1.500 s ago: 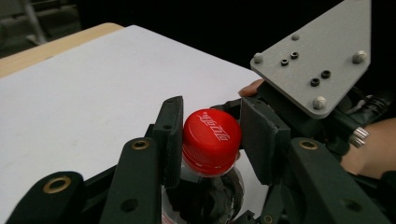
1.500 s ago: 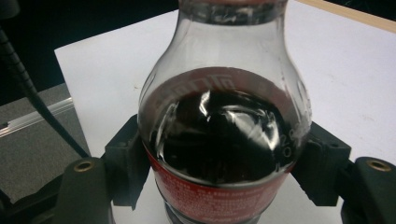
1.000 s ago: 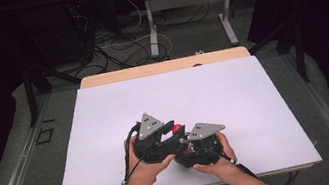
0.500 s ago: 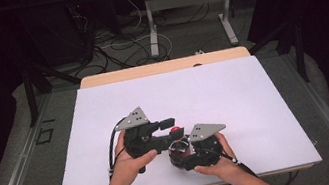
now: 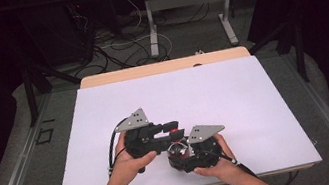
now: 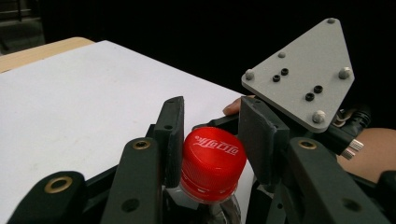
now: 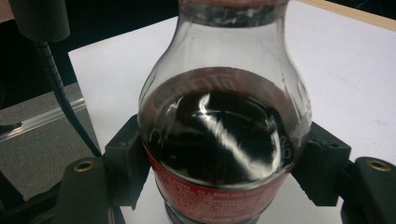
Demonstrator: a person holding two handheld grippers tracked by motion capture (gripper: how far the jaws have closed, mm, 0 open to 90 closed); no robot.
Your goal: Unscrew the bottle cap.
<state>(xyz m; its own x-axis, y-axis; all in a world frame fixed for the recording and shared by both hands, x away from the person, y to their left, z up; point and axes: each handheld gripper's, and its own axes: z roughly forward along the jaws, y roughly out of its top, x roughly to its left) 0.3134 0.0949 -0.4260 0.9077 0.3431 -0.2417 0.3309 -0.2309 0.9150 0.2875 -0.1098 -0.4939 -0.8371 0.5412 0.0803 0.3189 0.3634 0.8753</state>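
A clear cola bottle (image 7: 224,130), partly full of dark drink and wearing a red label, stands near the table's front edge. My right gripper (image 7: 224,169) is shut on its body, one pad on each side. The bottle's red cap (image 6: 212,158) sits between the jaws of my left gripper (image 6: 213,122), which have just been closing and now press on it. In the high view the left gripper (image 5: 171,128) reaches in from the left over the cap (image 5: 175,132), and the right gripper (image 5: 183,154) sits right below it. Both hands are close together.
A white sheet (image 5: 212,89) covers the wooden table (image 5: 163,67). The right gripper's grey plate (image 6: 301,74) rises just behind the cap. Cables (image 5: 114,45) and table legs (image 5: 152,28) lie on the dark floor beyond the far edge.
The left hand and its gripper have shifted a little to the left. The right hand and the bottle have stayed in place.
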